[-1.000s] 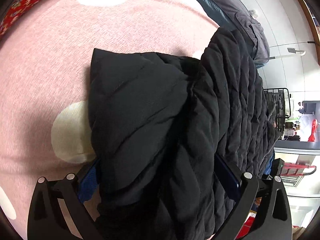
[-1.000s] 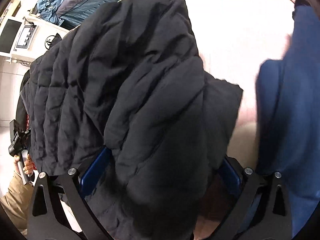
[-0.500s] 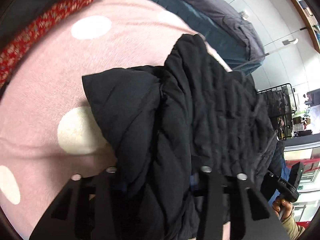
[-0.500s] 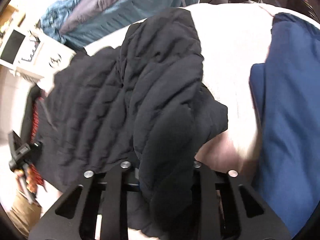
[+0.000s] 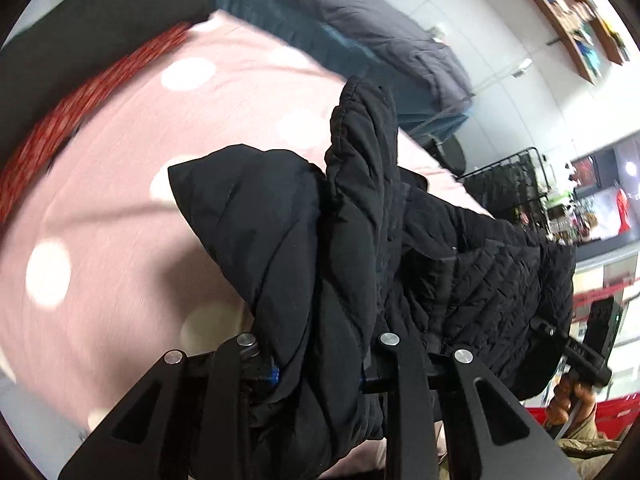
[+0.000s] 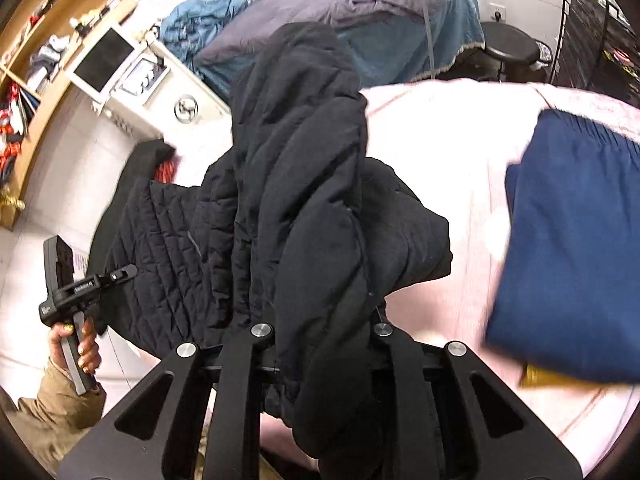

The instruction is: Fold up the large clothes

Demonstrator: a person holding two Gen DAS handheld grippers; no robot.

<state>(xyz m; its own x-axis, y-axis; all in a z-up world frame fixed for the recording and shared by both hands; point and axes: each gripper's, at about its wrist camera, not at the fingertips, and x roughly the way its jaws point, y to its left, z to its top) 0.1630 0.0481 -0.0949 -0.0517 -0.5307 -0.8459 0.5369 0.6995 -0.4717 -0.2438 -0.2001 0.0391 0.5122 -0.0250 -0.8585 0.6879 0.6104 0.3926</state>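
A black quilted jacket [image 5: 360,220] hangs bunched over a pink bed cover with white dots [image 5: 120,140]. My left gripper [image 5: 316,344] has a thick fold of it between its jaws, which are still closing and press on the cloth. In the right wrist view the same jacket [image 6: 296,160] rises in a ridge from my right gripper [image 6: 320,330], whose jaws are also closing on a fold. Each view shows the other gripper held in a hand at the jacket's far side. The fingertips are buried in cloth.
A folded blue garment [image 6: 572,240] lies on the bed cover [image 6: 440,140] to the right. A grey-blue duvet [image 6: 360,12] is heaped beyond the bed. A black cushion [image 5: 100,32] and red patterned cloth [image 5: 80,96] lie far left. A black stool [image 6: 508,48] and wire rack [image 5: 508,184] stand beyond.
Both grippers went from wide open around the jacket to clamped on its folds. Both have risen, pulling the jacket's near edge up off the bed.
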